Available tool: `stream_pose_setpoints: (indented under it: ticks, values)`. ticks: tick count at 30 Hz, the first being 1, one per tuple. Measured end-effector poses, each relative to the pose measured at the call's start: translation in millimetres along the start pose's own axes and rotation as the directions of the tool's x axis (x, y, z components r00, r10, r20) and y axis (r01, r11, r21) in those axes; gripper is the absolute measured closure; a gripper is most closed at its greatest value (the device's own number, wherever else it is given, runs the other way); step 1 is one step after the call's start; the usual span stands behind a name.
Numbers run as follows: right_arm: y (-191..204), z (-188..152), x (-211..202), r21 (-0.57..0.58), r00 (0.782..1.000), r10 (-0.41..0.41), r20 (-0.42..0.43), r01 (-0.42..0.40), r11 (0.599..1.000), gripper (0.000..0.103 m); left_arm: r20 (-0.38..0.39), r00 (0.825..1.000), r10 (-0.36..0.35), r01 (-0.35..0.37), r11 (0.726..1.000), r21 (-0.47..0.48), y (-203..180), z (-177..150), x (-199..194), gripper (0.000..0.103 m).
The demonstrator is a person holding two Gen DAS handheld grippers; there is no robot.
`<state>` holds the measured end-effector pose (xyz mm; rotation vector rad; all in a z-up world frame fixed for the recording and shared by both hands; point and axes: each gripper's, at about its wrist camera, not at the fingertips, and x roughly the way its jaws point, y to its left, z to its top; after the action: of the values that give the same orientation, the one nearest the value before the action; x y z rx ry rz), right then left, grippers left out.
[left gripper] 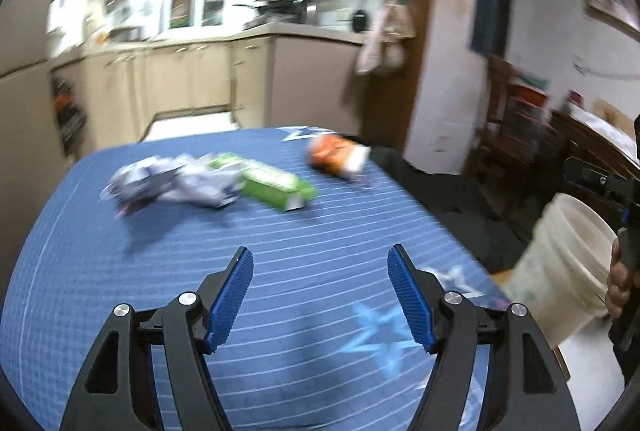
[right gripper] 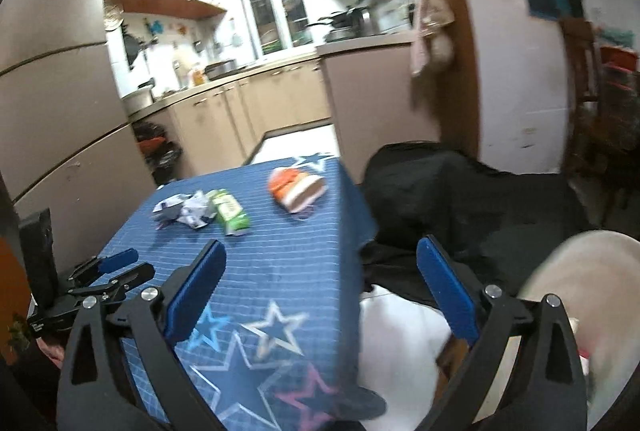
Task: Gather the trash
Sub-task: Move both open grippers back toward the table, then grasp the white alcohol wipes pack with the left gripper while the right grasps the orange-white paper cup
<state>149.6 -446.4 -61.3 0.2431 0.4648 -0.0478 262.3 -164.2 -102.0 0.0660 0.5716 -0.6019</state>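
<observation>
— What colours am I looking at?
— My tablecloth (left gripper: 120,291) is blue with thin pale stripes and stars. On it: a green carton (left gripper: 276,185), an orange-and-white wrapper (left gripper: 338,155), white crumpled paper (left gripper: 172,183).
— And my finger pads (left gripper: 234,295)?
— Blue, on black arms. The bucket (left gripper: 568,263) is cream.

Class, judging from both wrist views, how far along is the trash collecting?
Nothing looks collected yet. The crumpled paper, green carton and orange wrapper lie on the blue tablecloth. Left gripper and right gripper are open, holding nothing. All three remain to go in the white bucket.
</observation>
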Motion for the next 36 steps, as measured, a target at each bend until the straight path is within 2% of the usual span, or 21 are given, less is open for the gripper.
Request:
stream_pose_setpoints:
  ticks: [5, 7, 9, 12, 14, 16, 19, 21, 25, 27, 31, 32, 33, 35, 36]
  values:
    - [22.0, 21.1, 72.2, -0.094, 0.998, 0.032, -0.050, -0.037, 0.995, 0.009, 0.022, 0.997, 0.068, -0.068, 0.997, -0.030, 41.2, 1.2, -8.8, 0.029]
    - [31.4, 29.6, 114.4, -0.189, 0.996, -0.001, -0.088, -0.015, 0.982, 0.006, 0.028, 0.995, 0.098, -0.097, 0.995, -0.031, 56.8, 7.1, -8.1, 0.027]
    - [34.8, 33.9, 148.0, -0.229, 0.990, -0.017, -0.140, -0.016, 0.973, 0.006, 0.022, 0.990, 0.138, -0.138, 0.990, -0.031, 76.4, 15.4, -2.8, 0.027]
    - [27.4, 40.9, 199.5, -0.147, 0.973, 0.030, -0.229, -0.065, 0.987, 0.006, 0.001, 0.984, 0.178, -0.178, 0.984, -0.019, 98.2, 28.3, 9.0, 0.026]
    - [23.5, 43.5, 220.7, -0.102, 0.965, 0.045, -0.259, -0.074, 0.992, 0.006, -0.024, 0.979, 0.202, -0.202, 0.979, 0.000, 111.2, 36.1, 20.1, 0.024]
    - [21.3, 48.1, 244.8, -0.075, 0.955, 0.040, -0.293, -0.065, 0.995, 0.006, -0.043, 0.980, 0.196, -0.195, 0.981, 0.016, 126.2, 46.9, 33.8, 0.024]
    - [26.0, 55.0, 267.4, -0.094, 0.939, 0.047, -0.341, -0.084, 0.992, 0.006, -0.073, 0.981, 0.179, -0.181, 0.983, -0.016, 152.4, 66.1, 54.2, 0.023]
    - [30.8, 59.7, 282.2, -0.131, 0.931, 0.018, -0.364, -0.071, 0.989, 0.006, -0.079, 0.986, 0.150, -0.154, 0.986, -0.057, 168.1, 78.9, 62.8, 0.020]
    - [34.6, 68.3, 306.3, -0.156, 0.919, 0.007, -0.395, -0.074, 0.985, 0.005, -0.128, 0.983, 0.132, -0.156, 0.967, -0.204, 207.4, 102.9, 100.1, 0.018]
    - [31.9, 68.8, 317.0, -0.147, 0.910, -0.001, -0.415, -0.066, 0.987, 0.005, -0.162, 0.977, 0.137, -0.175, 0.952, -0.251, 219.4, 109.7, 121.0, 0.018]
    - [33.6, 58.6, 327.2, -0.159, 0.886, -0.023, -0.463, -0.057, 0.986, 0.006, -0.249, 0.959, 0.135, -0.202, 0.942, -0.269, 229.2, 114.9, 168.7, 0.018]
    - [36.2, 54.2, 327.1, -0.169, 0.881, -0.028, -0.472, -0.059, 0.984, 0.006, -0.272, 0.950, 0.151, -0.222, 0.942, -0.253, 229.5, 115.3, 178.1, 0.018]
    - [38.0, 50.9, 327.8, -0.178, 0.878, -0.033, -0.478, -0.061, 0.982, 0.006, -0.285, 0.933, 0.219, -0.285, 0.934, -0.216, 229.1, 114.7, 185.3, 0.018]
    - [48.0, 43.8, 322.4, -0.242, 0.887, -0.065, -0.457, -0.054, 0.969, 0.010, -0.290, 0.931, 0.221, -0.293, 0.928, -0.231, 234.3, 111.6, 188.9, 0.017]
    - [50.5, 42.8, 319.6, -0.237, 0.890, -0.046, -0.454, -0.071, 0.969, 0.019, -0.294, 0.933, 0.207, -0.284, 0.925, -0.253, 237.0, 110.8, 186.5, 0.018]
